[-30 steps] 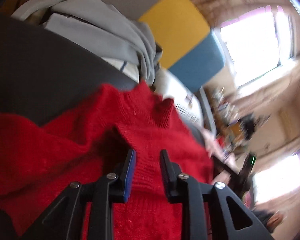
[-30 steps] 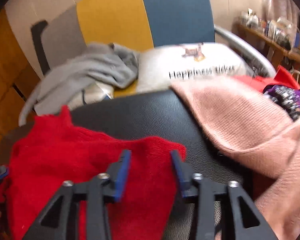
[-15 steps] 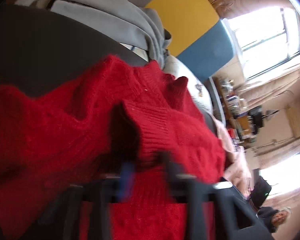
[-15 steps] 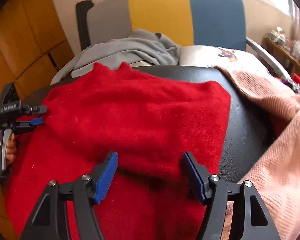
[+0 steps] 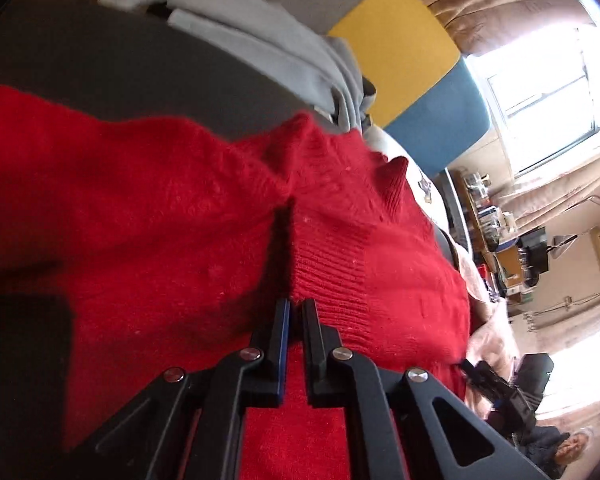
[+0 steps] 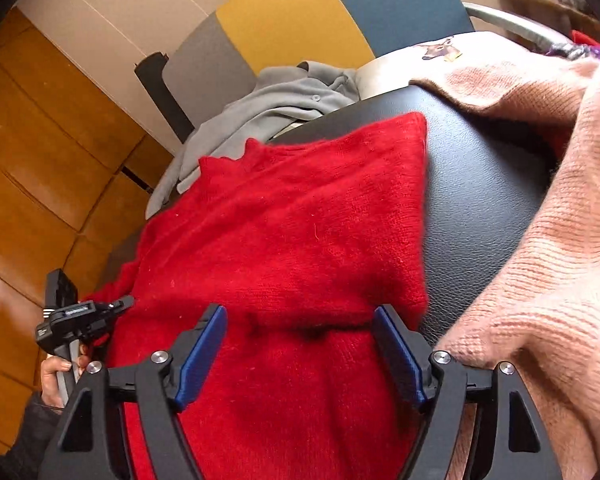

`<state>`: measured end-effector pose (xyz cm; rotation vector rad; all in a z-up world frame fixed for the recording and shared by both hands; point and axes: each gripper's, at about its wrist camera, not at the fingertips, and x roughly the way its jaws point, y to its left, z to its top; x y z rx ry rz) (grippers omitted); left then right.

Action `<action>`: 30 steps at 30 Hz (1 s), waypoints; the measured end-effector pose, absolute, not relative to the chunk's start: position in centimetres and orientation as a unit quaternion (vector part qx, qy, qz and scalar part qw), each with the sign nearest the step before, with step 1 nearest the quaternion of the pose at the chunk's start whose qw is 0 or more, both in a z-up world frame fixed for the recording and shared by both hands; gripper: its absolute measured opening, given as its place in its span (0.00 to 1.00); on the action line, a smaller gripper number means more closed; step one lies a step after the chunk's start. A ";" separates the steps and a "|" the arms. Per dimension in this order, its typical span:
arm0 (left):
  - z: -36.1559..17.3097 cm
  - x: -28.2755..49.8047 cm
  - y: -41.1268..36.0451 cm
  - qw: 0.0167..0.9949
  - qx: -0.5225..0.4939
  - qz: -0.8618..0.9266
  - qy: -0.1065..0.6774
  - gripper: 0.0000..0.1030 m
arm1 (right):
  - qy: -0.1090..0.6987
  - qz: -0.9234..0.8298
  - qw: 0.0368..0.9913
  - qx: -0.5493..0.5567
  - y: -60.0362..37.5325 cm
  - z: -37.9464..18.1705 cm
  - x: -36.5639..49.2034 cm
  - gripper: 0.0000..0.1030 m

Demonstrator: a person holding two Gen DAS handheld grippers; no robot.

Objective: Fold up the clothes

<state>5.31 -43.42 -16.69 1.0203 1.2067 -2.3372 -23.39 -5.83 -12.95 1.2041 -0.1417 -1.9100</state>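
Fingers of the left gripper (image 5: 295,308) are pinched nearly together on the ribbed cuff edge of the red sweater (image 5: 160,216), a fold of knit caught between the pads. Over on the other side, the right gripper (image 6: 300,328) has just been opening its jaws; they stand wide, blue pads hanging above the sweater's near part with red wool under the gap and neither pad pressing on it. From that view the left gripper (image 6: 80,316) shows at the sweater's left edge, a hand (image 6: 56,376) wrapped round its handle. Red knit covers most of the black padded seat (image 6: 480,200), its far right corner lying short of the seat's back edge. Pink knitwear (image 6: 560,260) drapes over the seat's right side. Beyond the back edge, grey garment (image 6: 268,108) is heaped against the grey, yellow and blue chair back (image 6: 300,20).
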 end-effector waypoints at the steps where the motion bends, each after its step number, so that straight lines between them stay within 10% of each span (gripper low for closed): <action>1: -16.0 5.7 -43.4 0.176 0.349 -0.823 0.412 0.05 | -0.048 -0.769 0.425 0.476 -6.1 -12.4 -23.3 0.75; 18: -17.7 1.2 -39.4 0.170 0.349 -0.858 0.336 0.12 | 0.039 -0.820 0.370 0.435 -12.3 -13.9 -24.7 0.83; 21: -18.8 3.7 -39.5 0.163 0.324 -0.858 0.363 0.08 | 0.083 -0.820 0.386 0.415 -12.4 -14.5 -23.5 0.99; 30: -18.8 6.4 -40.9 0.159 0.300 -0.841 0.421 0.05 | 0.122 -0.819 0.379 0.414 -13.1 -15.0 -23.3 1.00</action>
